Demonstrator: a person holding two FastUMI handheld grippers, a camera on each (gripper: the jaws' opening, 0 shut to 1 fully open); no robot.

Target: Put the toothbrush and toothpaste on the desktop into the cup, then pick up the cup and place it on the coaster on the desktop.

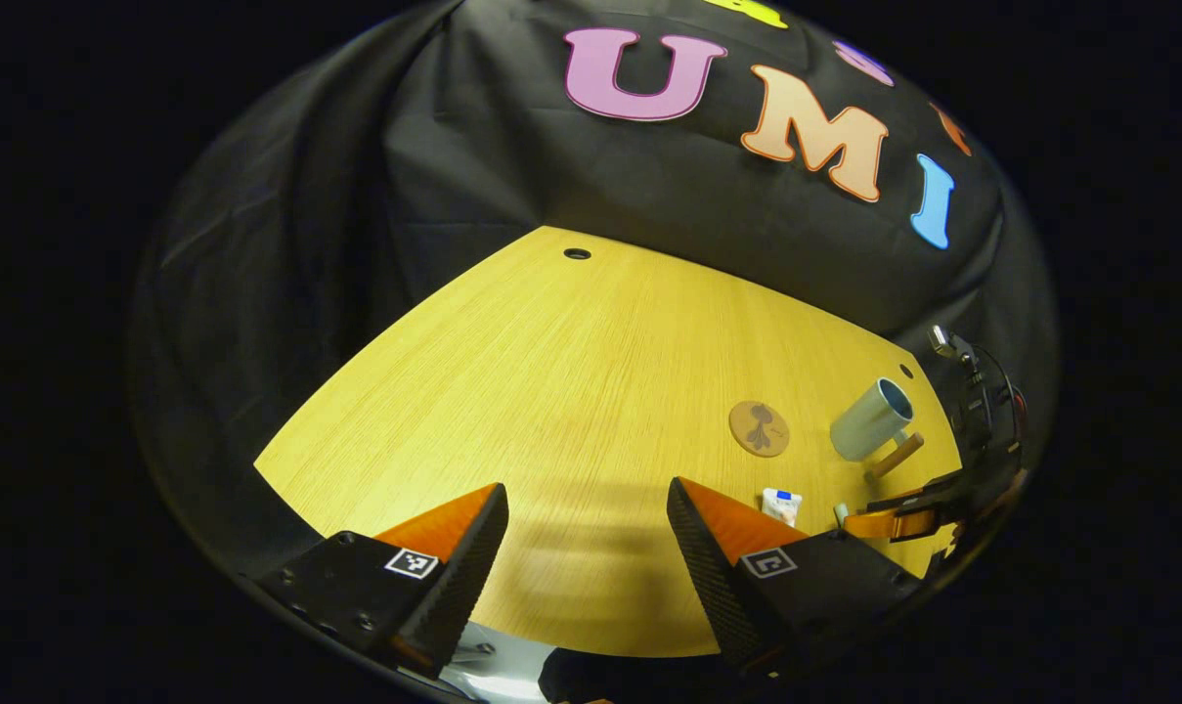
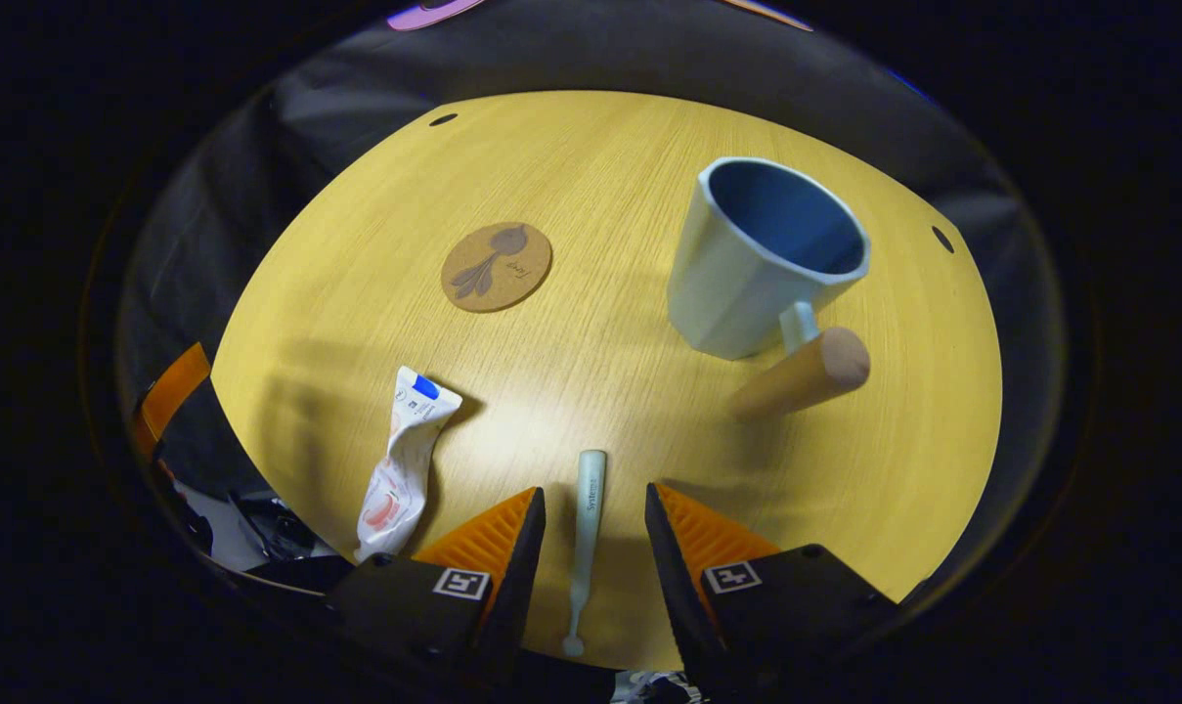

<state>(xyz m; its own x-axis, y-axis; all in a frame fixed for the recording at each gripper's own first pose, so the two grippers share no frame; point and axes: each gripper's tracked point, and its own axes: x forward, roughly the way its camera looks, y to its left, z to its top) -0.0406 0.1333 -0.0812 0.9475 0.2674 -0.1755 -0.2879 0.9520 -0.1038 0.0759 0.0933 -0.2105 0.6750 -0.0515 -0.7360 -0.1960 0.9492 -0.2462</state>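
1. In the right gripper view, your right hand-held gripper (image 2: 591, 508) hovers low over the counter (image 2: 591, 176) with its jaws apart at a middling width, straddling the toothbrush (image 2: 587, 528) without pressing on it.
2. The toothbrush lies flat on the counter at 6 o'clock in that view, running lengthwise between the two fingers; whether either finger touches it you cannot tell.
3. The toothpaste (image 2: 402, 460) lies flat at about 8 o'clock, just beside the toothbrush and apart from it, its blue-capped end pointing toward the coaster (image 2: 497, 266).
4. The coaster sits at about 11 o'clock, bare, well apart from the cup (image 2: 747, 284).
5. The cup stands upright at about 2 o'clock, its inside dark blue, its wooden handle (image 2: 806, 376) pointing toward 5 o'clock.
6. In the left gripper view, your left hand-held gripper (image 1: 586, 513) is spread wide above bare counter and holds nothing.
7. In that view the coaster (image 1: 759, 428), the cup (image 1: 872, 420) and the toothpaste (image 1: 781, 506) cluster at about 4 o'clock, with your right hand-held gripper at the edge beside them.
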